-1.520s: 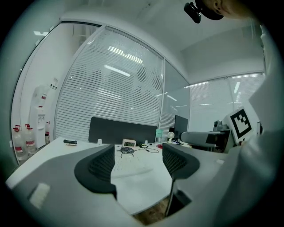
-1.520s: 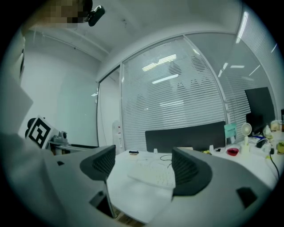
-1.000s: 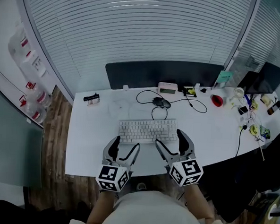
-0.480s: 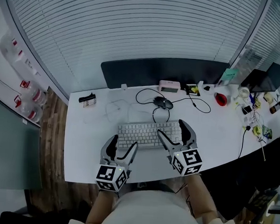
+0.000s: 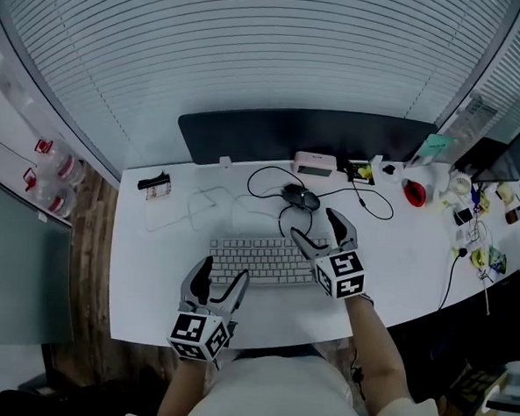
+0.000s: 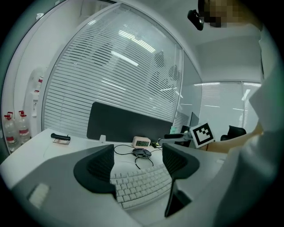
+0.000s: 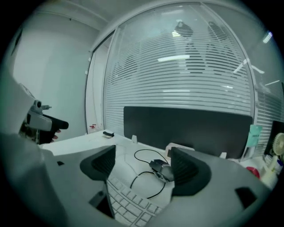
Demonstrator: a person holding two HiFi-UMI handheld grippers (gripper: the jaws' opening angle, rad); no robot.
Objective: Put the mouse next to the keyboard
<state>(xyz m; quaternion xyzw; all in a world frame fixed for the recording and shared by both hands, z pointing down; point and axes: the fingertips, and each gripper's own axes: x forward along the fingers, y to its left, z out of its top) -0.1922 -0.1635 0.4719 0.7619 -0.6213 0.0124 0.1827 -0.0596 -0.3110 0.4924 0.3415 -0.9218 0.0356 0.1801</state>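
— So, what's around the mouse (image 5: 300,195)?
— Its looped cable (image 5: 254,181), a clock (image 5: 315,163) behind, the keyboard (image 5: 261,260) near in front.
— Grippers?
— The right gripper (image 5: 315,225) gapes empty above the keyboard's corner, near the mouse; the left gripper (image 5: 224,271) gapes too, empty

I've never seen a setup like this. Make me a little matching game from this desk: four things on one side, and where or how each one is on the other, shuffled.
Things:
1. mouse
2. keyboard
3. left tongs
4. right tongs

Places and states:
A. open, over the keyboard's right end, aimed at the mouse
B. open, empty, by the front edge of the desk
C. dark, corded, behind the keyboard, just in front of the clock
D. white, flat at mid-desk

Pairs: 1-C, 2-D, 3-B, 4-A
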